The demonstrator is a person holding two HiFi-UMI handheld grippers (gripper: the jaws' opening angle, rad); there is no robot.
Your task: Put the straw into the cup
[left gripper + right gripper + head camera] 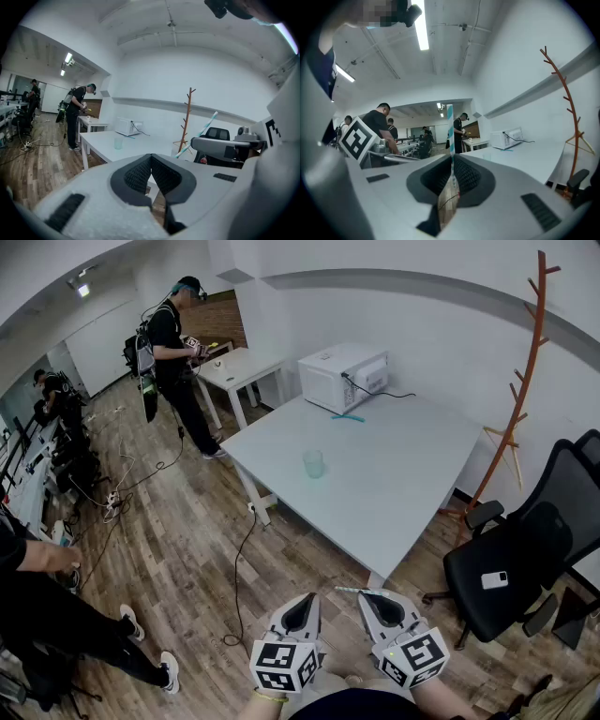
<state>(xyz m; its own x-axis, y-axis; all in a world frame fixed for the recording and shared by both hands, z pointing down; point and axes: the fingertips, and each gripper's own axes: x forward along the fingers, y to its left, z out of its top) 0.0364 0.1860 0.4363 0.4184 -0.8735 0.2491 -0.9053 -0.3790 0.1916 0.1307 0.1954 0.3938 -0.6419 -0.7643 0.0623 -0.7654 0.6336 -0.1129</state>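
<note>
straw point(449, 125): was pinched in the right gripper point(451, 161), jaws narrowed onto it, striped length sticking out past them.
left gripper point(151, 158): jaws were together, nothing between; sat just beside the right one.
step: carry phase, by my read; insertion not started.
cup point(313, 463): stood on the table point(403, 488), well ahead of both grippers; looked empty.
next: called for reaching forward, lining the straw's end over the rim, then lowering.

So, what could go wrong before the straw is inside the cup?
1. The right gripper pinches the straw with a long part free, which may swing or bend at the rim.
2. The cup stands alone on the table, and the left gripper is far from it; a push may tip it.
</note>
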